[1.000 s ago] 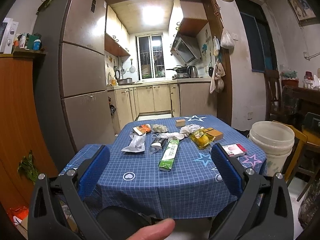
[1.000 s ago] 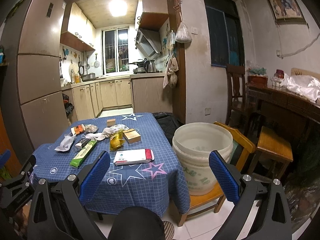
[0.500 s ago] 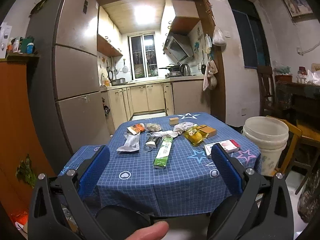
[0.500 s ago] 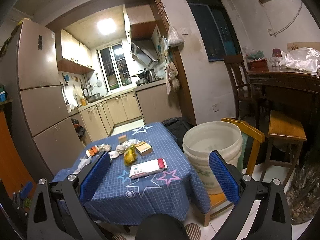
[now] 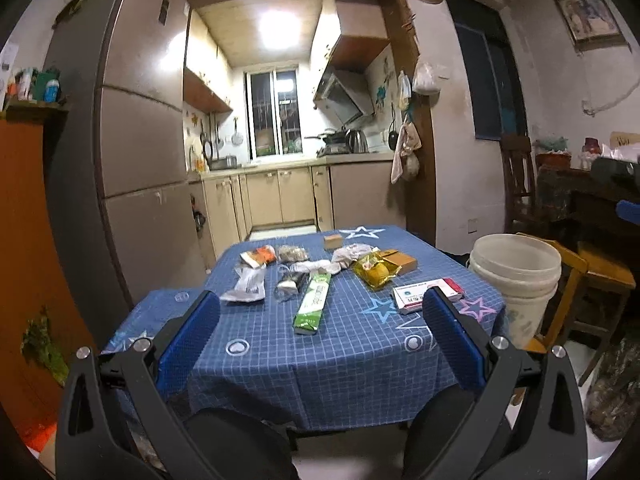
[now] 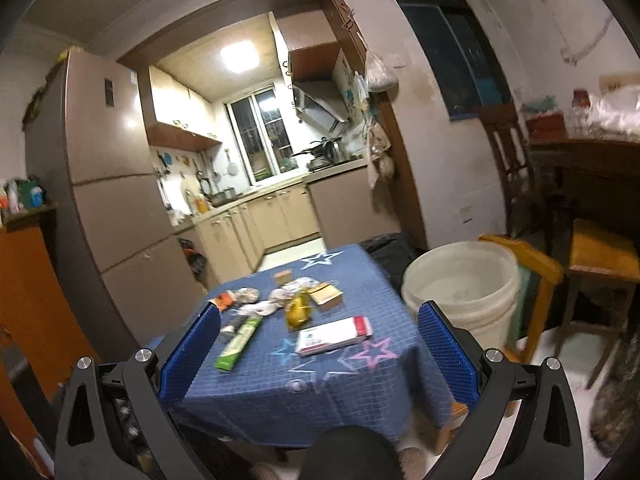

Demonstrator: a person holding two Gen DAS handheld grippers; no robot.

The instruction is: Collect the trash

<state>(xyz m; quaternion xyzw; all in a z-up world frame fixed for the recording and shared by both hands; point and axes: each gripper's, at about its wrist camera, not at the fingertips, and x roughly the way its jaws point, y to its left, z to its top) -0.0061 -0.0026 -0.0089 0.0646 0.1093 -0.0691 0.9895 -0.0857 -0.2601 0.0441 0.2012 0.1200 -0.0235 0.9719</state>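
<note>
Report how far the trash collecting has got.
Done: nothing visible; the white bucket looks empty. In hand: nothing; the left gripper and right gripper are both open, short of the table. Left: everything, including the green packet, yellow bag and white-and-red box.

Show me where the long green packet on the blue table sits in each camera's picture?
Left wrist: the long green packet lies mid-frame, between the open jaws.
Right wrist: it lies low and left, beside the left blue pad.
Shared landmark: the white plastic bucket, right of the table in both.
</note>
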